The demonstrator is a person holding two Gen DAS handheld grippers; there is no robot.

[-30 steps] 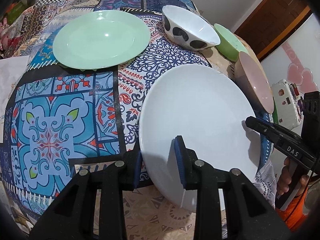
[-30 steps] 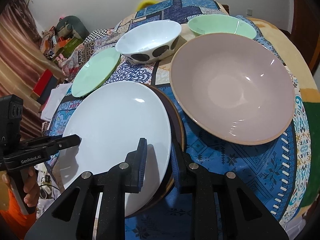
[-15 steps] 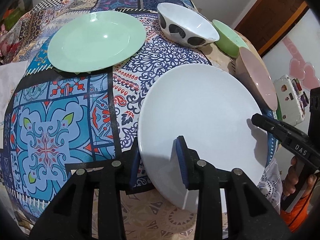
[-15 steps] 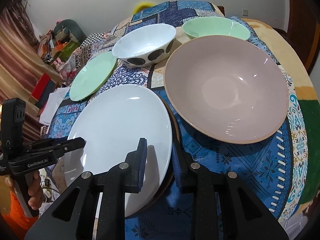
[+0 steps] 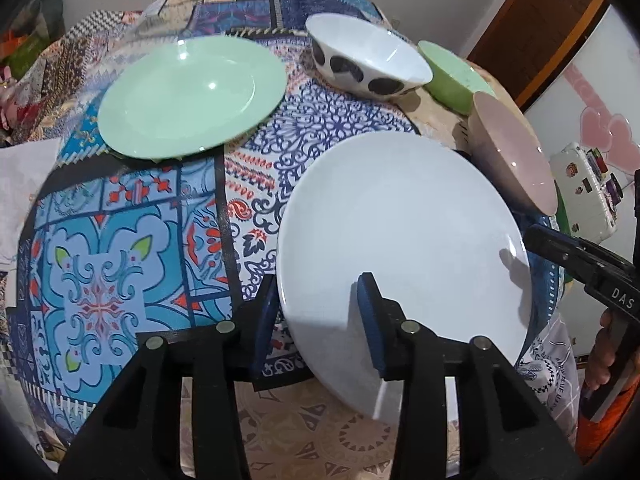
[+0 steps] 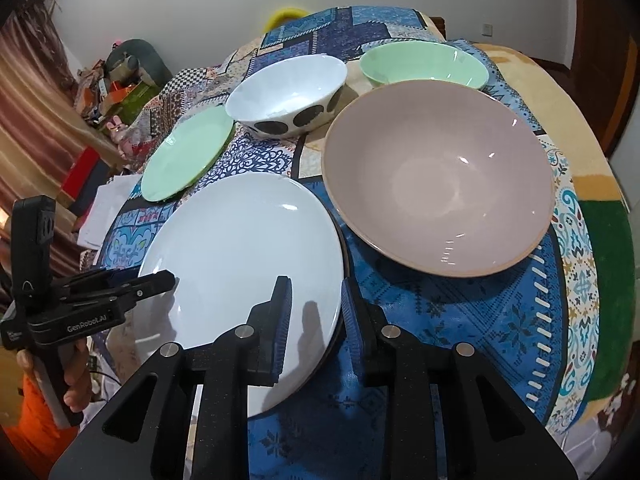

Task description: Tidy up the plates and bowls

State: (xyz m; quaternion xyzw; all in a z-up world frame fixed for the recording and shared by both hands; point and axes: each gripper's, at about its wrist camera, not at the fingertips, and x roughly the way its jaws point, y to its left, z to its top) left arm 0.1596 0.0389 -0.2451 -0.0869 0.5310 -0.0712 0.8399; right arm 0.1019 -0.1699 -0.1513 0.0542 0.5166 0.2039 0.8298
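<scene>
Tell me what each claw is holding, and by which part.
Both straddle the near rim of the white plate: left claw at its left side, right claw at its right, with a dark plate underneath. Whether either is clamped cannot be told.

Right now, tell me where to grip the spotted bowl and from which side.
I'd take the spotted bowl by its thin rim, one finger inside, one outside, coming down on its left side. It stands upright and open, flares too wide to span, and the green bowl and pink bowl crowd its right.

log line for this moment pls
left claw: astride white plate rim, gap visible | right claw: astride opposite rim, gap visible | green plate: untouched
</scene>
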